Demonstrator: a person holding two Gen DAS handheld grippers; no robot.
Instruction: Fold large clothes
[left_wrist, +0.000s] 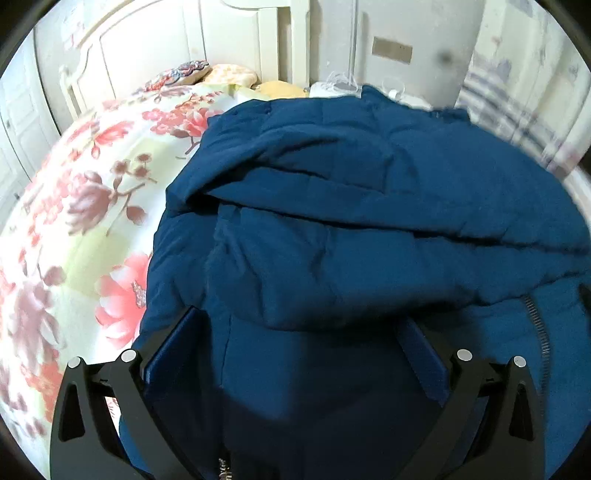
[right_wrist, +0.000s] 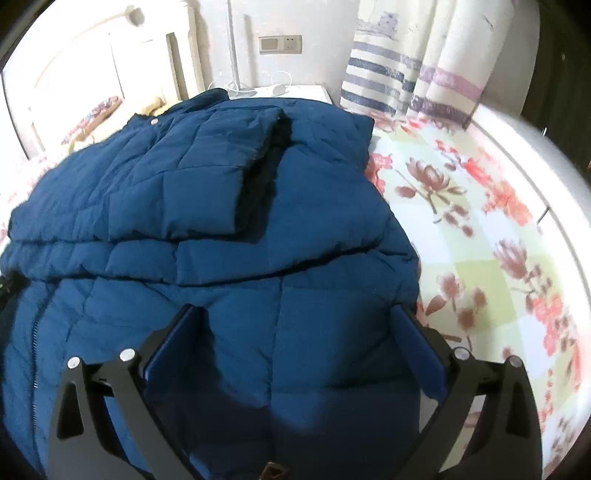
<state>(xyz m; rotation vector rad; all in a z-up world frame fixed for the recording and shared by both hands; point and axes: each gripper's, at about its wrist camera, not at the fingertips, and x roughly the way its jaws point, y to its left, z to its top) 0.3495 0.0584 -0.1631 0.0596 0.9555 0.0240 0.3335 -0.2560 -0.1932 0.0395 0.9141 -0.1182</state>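
Our left gripper (left_wrist: 295, 325) had its jaws spread wide, with the hem end of the blue padded jacket (left_wrist: 351, 229) bulging up between the two blue pads. We couldn't really tell whether the fabric was pinched or just sitting in the gap, since nothing was clamped tight. It was the same story on the right gripper (right_wrist: 295, 321): jaws wide apart, with quilted jacket (right_wrist: 229, 236) filling the space between the fingers.

The jacket itself was lying on the bed, on top of a floral bedsheet (left_wrist: 85, 206) with pink and brown flowers. Both sleeves were folded in across the body. The right wrist view showed one sleeve (right_wrist: 192, 173) laid flat over the chest, cuff pointing toward the far side. We could see the zipper (left_wrist: 537, 325) running along the front edge in the left view.

Further out we had a cream headboard (left_wrist: 147, 48) and pillows (left_wrist: 207, 74) at the top of the bed, a striped curtain (right_wrist: 399, 77), a wall socket (right_wrist: 280, 44), and a white nightstand (right_wrist: 295, 92) with cables on it.
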